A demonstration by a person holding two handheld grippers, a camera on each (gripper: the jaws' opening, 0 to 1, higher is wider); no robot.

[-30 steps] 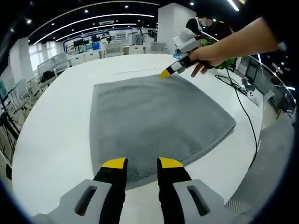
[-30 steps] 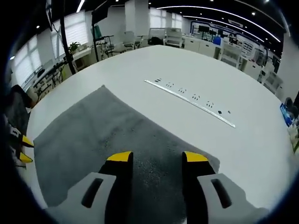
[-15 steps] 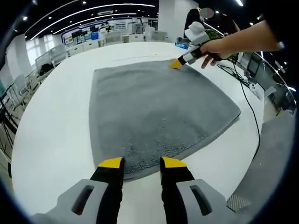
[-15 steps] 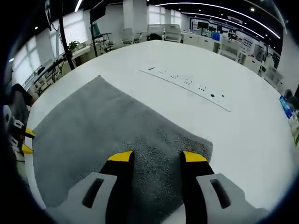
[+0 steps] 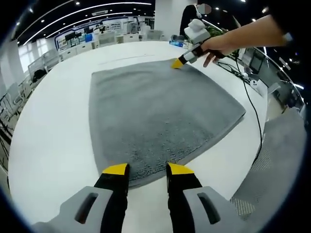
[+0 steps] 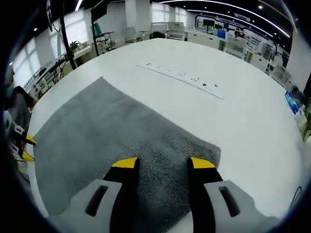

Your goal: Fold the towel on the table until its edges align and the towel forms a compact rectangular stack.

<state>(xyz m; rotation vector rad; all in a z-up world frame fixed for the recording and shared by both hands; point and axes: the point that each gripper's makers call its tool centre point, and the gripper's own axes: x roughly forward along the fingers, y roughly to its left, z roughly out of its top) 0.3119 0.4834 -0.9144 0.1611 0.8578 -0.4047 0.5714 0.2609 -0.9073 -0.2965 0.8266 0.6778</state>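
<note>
A grey towel (image 5: 155, 111) lies spread flat on the white round table (image 5: 53, 126). My left gripper (image 5: 147, 169) hovers open at the towel's near edge, yellow tips just over the hem. The right gripper (image 5: 177, 63), held by a person's hand, sits at the towel's far corner in the left gripper view. In the right gripper view the same towel (image 6: 107, 136) spreads ahead, and my right gripper (image 6: 163, 163) stands open above its corner. The left gripper's yellow tips (image 6: 26, 148) show at the far left edge.
A black cable (image 5: 255, 121) runs along the table's right side by a grey chair (image 5: 272, 165). A strip of small marks (image 6: 182, 77) lies on the table beyond the towel. Office desks and chairs (image 6: 218, 39) ring the table.
Both cameras came slightly closer to the towel. The right gripper shifted a little along the far corner. Both grippers stay open and the towel has not moved.
</note>
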